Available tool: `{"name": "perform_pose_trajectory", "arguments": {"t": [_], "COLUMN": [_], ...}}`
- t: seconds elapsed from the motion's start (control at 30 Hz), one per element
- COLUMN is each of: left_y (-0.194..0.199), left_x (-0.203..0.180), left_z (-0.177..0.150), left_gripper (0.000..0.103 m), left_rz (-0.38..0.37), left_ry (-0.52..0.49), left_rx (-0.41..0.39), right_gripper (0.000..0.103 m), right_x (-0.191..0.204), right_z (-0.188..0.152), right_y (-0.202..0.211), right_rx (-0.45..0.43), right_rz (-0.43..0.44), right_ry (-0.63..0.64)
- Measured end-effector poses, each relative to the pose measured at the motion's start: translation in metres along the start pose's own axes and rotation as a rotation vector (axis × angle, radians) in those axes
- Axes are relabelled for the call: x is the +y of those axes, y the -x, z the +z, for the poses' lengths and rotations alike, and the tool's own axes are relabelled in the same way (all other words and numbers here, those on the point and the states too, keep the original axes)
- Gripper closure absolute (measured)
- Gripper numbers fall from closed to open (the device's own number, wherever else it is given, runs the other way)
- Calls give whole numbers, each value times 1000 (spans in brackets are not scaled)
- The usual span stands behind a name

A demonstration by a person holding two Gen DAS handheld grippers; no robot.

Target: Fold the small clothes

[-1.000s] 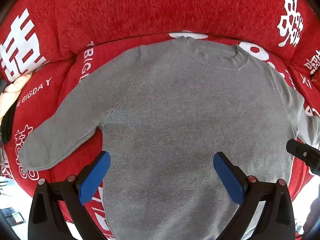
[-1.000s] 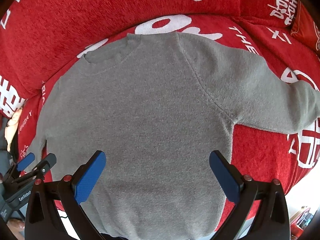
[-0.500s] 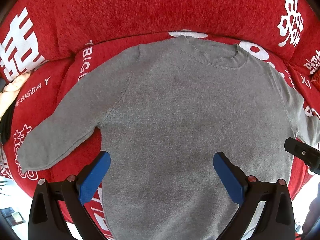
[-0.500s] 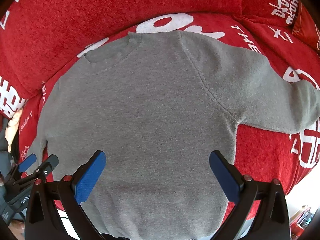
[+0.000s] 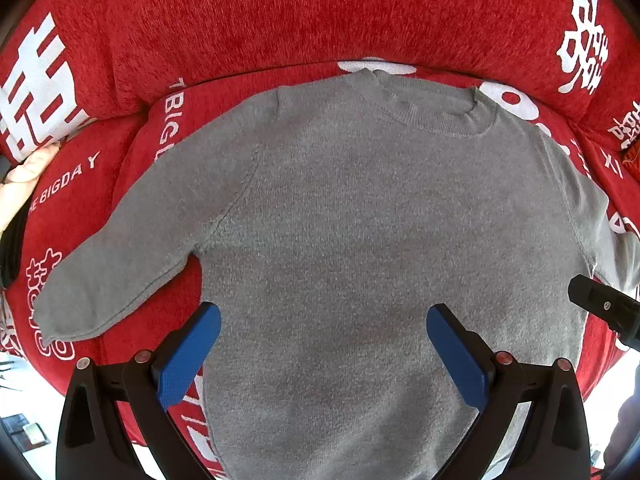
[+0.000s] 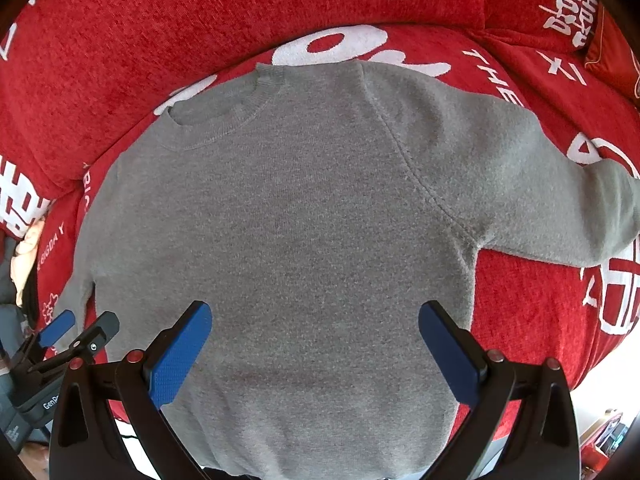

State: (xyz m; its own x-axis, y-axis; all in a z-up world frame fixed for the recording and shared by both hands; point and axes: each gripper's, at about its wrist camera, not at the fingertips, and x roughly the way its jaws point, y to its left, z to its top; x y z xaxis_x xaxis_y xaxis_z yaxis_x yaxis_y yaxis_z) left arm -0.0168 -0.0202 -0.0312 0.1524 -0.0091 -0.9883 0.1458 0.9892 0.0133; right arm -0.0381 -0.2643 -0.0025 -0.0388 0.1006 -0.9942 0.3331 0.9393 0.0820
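Note:
A small grey long-sleeved sweater lies flat on a red sofa seat, neck toward the backrest, both sleeves spread out to the sides. It also fills the right wrist view. My left gripper is open and empty, held above the sweater's lower left part, its left sleeve off to the side. My right gripper is open and empty above the lower right part, with the right sleeve stretched to the right. The sweater's hem is hidden below both views.
The red sofa cover with white lettering rises into a backrest behind the sweater. Other clothes lie at the far left. The right gripper's tip shows at the left view's right edge; the left gripper shows in the right view.
Both grippers have crept slightly, so the sweater sits a little lower in both views. Nothing was taken hold of; both grippers stay open.

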Motion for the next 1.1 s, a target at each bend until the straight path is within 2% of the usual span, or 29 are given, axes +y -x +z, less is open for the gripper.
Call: {"name": "perform_pose_trajectory", "arguments": {"t": [0.7, 1.1], "left_y": [-9, -8], "left_x": [2, 4], "left_z": [-1, -1], "left_gripper": [0, 0], "left_rz": [33, 12], "left_ry": [-10, 2], "left_rx": [18, 24], "right_gripper": [0, 0], "right_x": [3, 12], "right_z": [2, 2], "right_y": [-1, -6], "right_rx": [-6, 13], "right_rz": [-16, -27], "right_ry": [8, 37]}}
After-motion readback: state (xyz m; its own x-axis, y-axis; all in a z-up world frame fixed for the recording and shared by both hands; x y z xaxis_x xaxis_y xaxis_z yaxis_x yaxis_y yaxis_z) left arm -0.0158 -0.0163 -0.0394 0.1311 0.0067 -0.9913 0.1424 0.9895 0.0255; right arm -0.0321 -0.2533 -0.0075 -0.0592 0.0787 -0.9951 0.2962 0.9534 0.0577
